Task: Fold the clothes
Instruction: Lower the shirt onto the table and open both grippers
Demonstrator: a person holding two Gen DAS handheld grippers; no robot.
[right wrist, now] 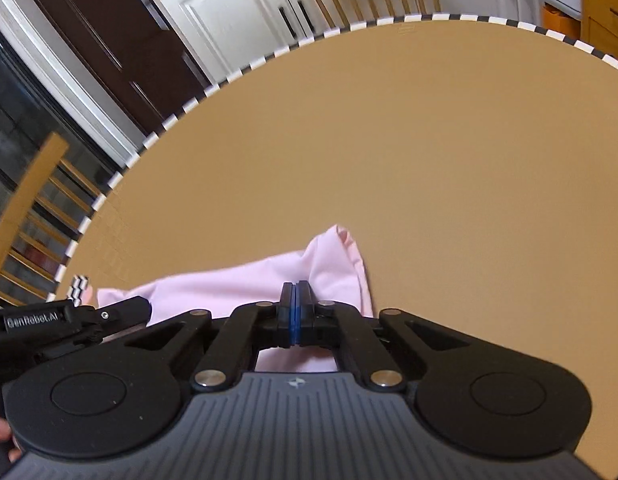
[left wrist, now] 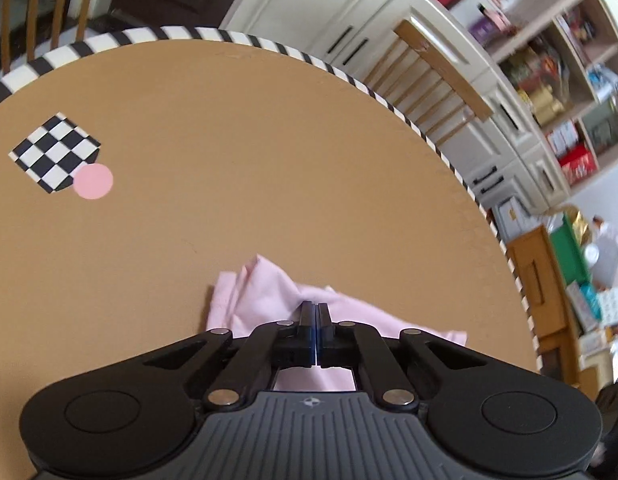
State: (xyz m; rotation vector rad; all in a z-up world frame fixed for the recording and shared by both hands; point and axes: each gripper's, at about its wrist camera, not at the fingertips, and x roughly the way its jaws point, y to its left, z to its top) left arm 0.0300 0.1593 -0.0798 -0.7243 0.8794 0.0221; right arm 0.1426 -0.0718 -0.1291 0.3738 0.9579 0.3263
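Both sets of jaws were pinched fully together on pink fabric: left gripper (left wrist: 316,307) nipped a raised fold of the pink garment (left wrist: 265,296), right gripper (right wrist: 295,288) clamped its own bunched peak. Cloth lay crumpled at the near edge of the tan round table (left wrist: 269,140), likely gripped at two points so it could be lifted and spread. Checkerboard marker (left wrist: 55,152) and pink dot (left wrist: 93,181) sat well apart.
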